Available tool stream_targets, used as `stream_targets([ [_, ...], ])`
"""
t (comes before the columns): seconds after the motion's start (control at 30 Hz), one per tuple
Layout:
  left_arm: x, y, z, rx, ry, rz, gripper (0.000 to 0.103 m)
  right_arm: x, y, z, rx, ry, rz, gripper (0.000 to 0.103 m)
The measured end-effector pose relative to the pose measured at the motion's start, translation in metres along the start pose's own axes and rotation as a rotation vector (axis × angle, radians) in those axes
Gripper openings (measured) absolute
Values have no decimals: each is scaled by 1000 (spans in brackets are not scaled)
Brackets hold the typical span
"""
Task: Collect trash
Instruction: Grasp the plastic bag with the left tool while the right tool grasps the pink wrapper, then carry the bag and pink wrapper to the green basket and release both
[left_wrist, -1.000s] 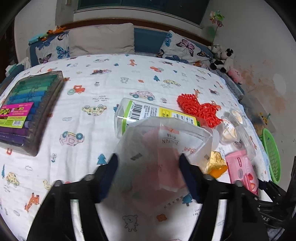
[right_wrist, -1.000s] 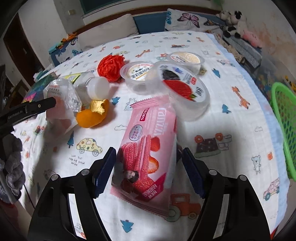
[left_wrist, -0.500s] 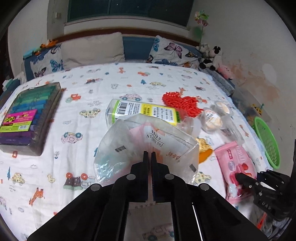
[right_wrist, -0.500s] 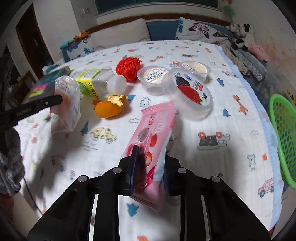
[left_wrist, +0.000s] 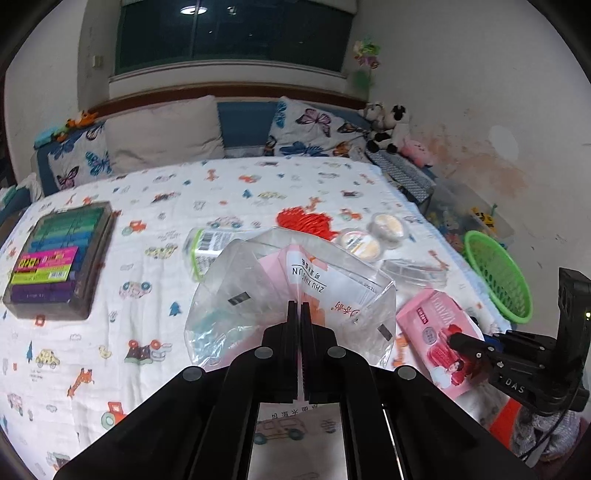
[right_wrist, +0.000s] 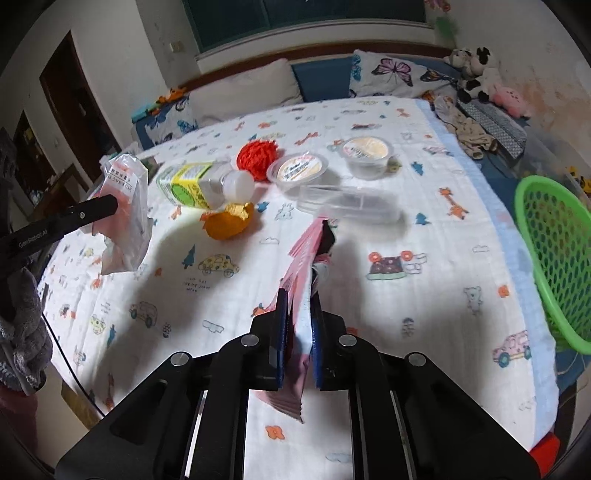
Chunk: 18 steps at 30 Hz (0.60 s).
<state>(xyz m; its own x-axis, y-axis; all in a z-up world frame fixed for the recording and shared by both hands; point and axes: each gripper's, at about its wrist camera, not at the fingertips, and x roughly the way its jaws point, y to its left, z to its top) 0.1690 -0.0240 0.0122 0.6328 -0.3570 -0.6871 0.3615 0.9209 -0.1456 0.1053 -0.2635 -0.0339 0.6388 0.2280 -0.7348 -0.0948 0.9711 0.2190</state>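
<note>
Lying past both held wrappers: bottle (right_wrist: 199, 184), cups (right_wrist: 299, 168), green basket (right_wrist: 554, 251).

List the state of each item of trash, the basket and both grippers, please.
left gripper: shut on clear plastic bag, lifted
right gripper: shut on pink wafer packet, lifted
bottle: lying, capped
two pudding cups: upright, sealed
clear lid: loose on bed
green basket: contents not visible
</note>
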Motion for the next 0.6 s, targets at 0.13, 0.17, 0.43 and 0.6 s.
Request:
stream_targets([
  [0.13, -1, -19, 9, 25, -9, -23, 2, -21, -13, 1, 6, -32, -17, 11],
  [0.17, 0, -25, 12, 33, -10, -30, 2, -27, -19, 2, 11, -36, -15, 11],
  [0.43, 11, -77, 27, 98, -10, -79, 2, -68, -52, 4, 20, -84, -31, 9],
  [0.6, 20, -108, 33, 138, -8, -99, 2, -80, -71, 4, 35, -104, -53, 9],
])
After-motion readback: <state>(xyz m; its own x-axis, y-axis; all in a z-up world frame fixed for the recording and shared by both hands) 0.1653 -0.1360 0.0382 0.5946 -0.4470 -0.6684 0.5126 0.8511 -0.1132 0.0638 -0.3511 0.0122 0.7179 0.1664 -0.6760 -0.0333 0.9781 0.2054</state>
